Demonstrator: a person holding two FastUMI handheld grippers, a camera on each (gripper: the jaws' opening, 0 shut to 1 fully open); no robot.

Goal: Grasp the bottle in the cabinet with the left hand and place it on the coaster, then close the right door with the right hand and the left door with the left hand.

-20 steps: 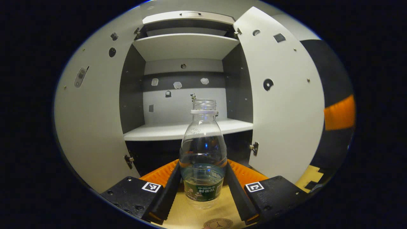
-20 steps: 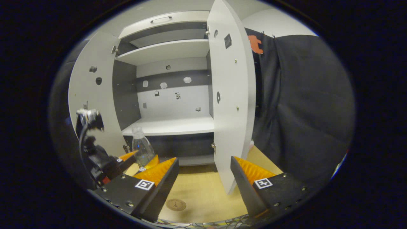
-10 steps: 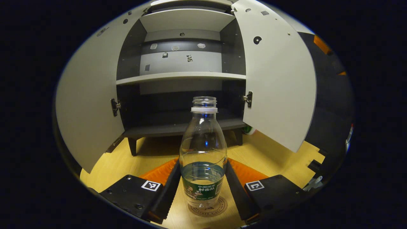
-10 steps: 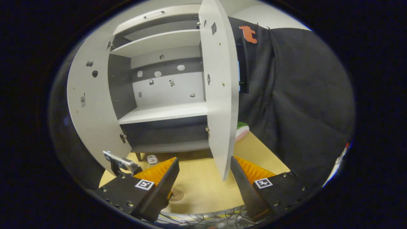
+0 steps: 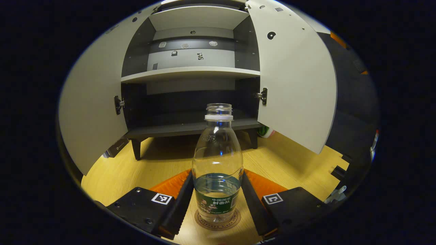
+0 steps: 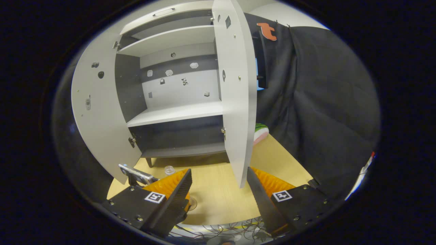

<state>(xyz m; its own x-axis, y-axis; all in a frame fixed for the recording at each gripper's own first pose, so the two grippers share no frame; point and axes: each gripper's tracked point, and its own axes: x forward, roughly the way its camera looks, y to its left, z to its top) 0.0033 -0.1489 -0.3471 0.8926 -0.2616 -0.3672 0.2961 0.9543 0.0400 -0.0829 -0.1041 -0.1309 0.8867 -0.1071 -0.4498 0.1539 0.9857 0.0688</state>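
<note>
On the far left, the left door (image 5: pixel 92 112) of the cabinet (image 5: pixel 190 71) stands swung wide. In the middle, my left gripper (image 5: pixel 218 190) clamps the bottle (image 5: pixel 218 163), both fingers pressed on its lower body, its base over the round coaster (image 5: pixel 218 221) on the near wooden table (image 5: pixel 119 170); I cannot tell whether it fully rests there. I judge this the placing step, nearly done: next I should part those jaws and back away without tipping the uncapped, part-filled bottle. To the right, the right door (image 6: pixel 235 102) hangs open, and my right gripper (image 6: pixel 218 187) waits near its edge, jaws wide and empty, ready to push it.
</note>
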